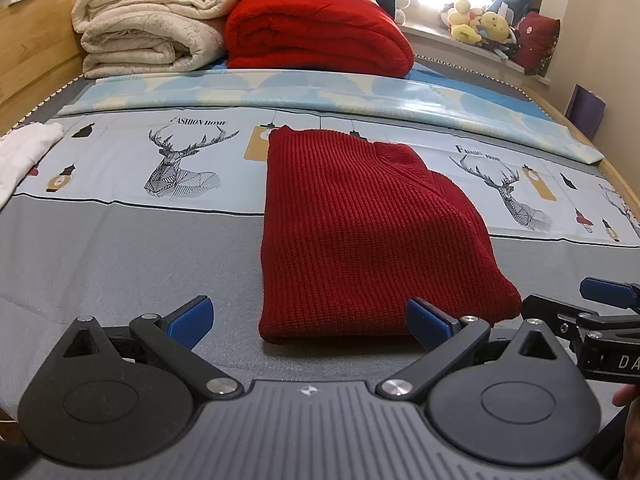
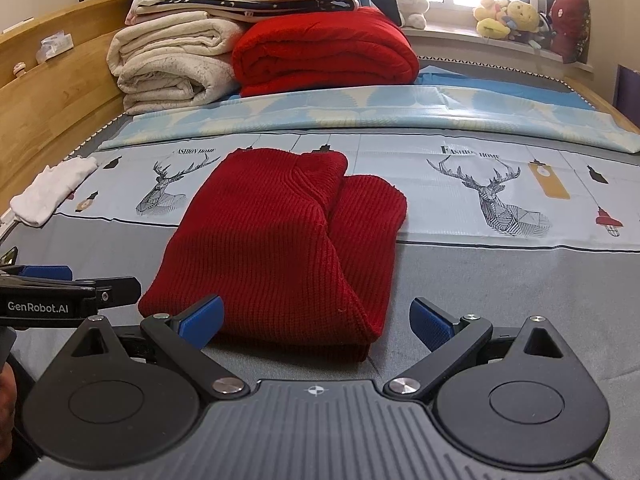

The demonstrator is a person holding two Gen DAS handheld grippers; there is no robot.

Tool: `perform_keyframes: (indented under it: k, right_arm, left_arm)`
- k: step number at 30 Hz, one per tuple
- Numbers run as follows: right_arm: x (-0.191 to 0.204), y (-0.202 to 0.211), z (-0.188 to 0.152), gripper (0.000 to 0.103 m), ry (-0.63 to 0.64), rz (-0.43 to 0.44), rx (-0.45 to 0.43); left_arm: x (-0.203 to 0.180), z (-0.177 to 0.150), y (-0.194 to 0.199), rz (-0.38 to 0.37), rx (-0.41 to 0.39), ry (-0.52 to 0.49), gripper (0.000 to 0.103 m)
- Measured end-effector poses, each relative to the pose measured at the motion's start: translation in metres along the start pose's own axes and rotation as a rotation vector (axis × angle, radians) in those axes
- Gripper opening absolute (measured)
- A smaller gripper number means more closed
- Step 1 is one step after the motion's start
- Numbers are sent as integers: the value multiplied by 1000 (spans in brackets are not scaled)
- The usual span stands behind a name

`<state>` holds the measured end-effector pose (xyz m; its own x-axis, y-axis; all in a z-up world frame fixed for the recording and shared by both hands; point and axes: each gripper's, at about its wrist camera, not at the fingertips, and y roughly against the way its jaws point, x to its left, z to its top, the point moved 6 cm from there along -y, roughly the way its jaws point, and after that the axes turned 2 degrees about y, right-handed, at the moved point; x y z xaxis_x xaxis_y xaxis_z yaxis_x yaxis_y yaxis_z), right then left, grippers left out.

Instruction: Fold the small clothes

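A dark red knit garment (image 1: 360, 232) lies folded flat on the bed sheet (image 1: 120, 240); it also shows in the right wrist view (image 2: 276, 248). My left gripper (image 1: 310, 318) is open and empty, with its blue fingers at the garment's near edge. My right gripper (image 2: 316, 318) is open and empty just in front of the garment's near edge. The right gripper also shows at the right edge of the left wrist view (image 1: 600, 300). The left gripper shows at the left edge of the right wrist view (image 2: 48, 276).
A white garment (image 2: 52, 192) lies at the bed's left side. Folded cream blankets (image 1: 148, 28) and a red blanket (image 1: 316, 36) are stacked at the far end. A wooden bed rail (image 2: 52, 88) runs along the left. Plush toys (image 1: 480, 24) sit on the windowsill.
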<state>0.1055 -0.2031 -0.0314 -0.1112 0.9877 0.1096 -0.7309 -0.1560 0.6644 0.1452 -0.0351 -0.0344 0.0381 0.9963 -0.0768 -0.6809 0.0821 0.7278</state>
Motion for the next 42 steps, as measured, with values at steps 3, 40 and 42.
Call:
perform_keyframes:
  k: [3, 40, 42]
  right_arm:
    - [0, -1, 0, 99, 4, 1, -1]
    - [7, 4, 1, 99, 52, 9, -20]
    - [8, 4, 1, 99, 55, 9, -20]
  left_arm:
    - [0, 0, 0, -3, -1, -2, 102]
    - [-2, 2, 1, -13, -20, -25, 103]
    - [-3, 2, 1, -14, -19, -25, 103]
